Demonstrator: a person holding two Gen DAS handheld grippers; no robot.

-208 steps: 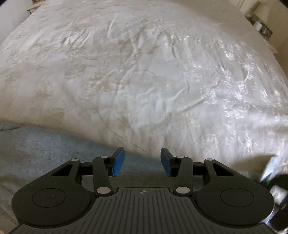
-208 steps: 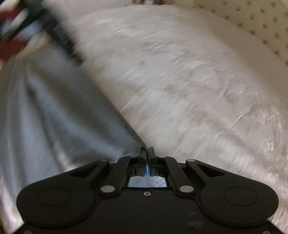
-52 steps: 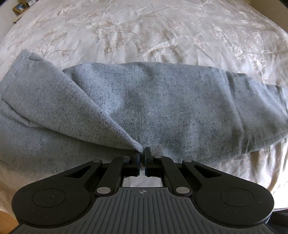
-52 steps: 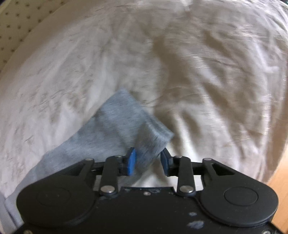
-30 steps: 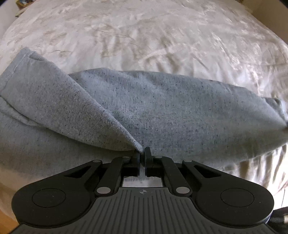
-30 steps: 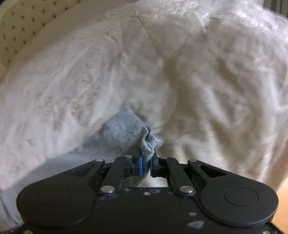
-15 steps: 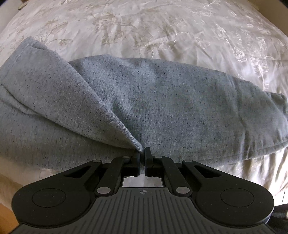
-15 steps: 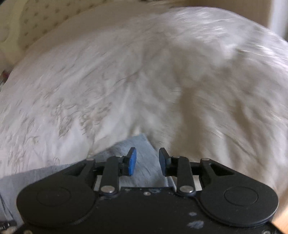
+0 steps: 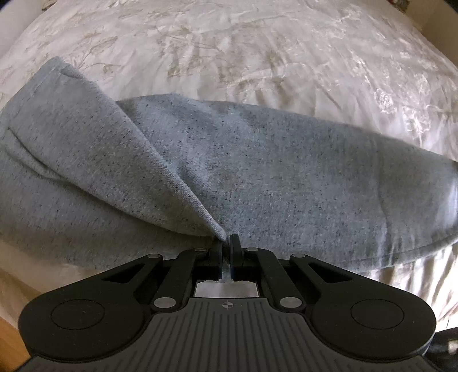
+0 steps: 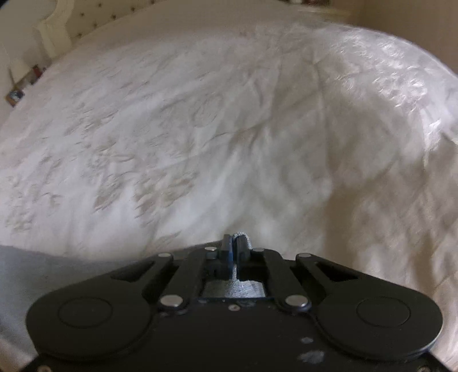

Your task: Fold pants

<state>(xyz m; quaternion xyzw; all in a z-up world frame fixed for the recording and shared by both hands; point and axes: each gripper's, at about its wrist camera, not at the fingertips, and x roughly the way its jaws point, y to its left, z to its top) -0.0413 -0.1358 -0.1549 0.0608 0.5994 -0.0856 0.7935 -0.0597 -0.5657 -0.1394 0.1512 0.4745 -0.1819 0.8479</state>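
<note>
Grey speckled pants [image 9: 272, 177] lie across the near part of a white bed, a folded-over flap on the left with a cuff [image 9: 54, 74] at the far left. My left gripper [image 9: 226, 243] is shut on a pinched edge of the pants where the flap ends. In the right wrist view only a strip of the pants [image 10: 37, 266] shows at the lower left. My right gripper [image 10: 235, 243] is shut on a small tuft of the grey fabric, which pokes out above the blue pads [image 10: 227, 249].
A white bedspread [image 9: 257, 57] with a pale flower pattern covers the bed. A buttoned cream headboard [image 10: 94, 20] stands at the back, small items [image 10: 17, 91] beside it. Wooden floor [image 9: 11, 343] shows at the near left corner.
My right gripper let go of the bunched pant end, opened, shifted sideways along the fabric with a roll, and shut on it again. The left gripper kept its hold in place.
</note>
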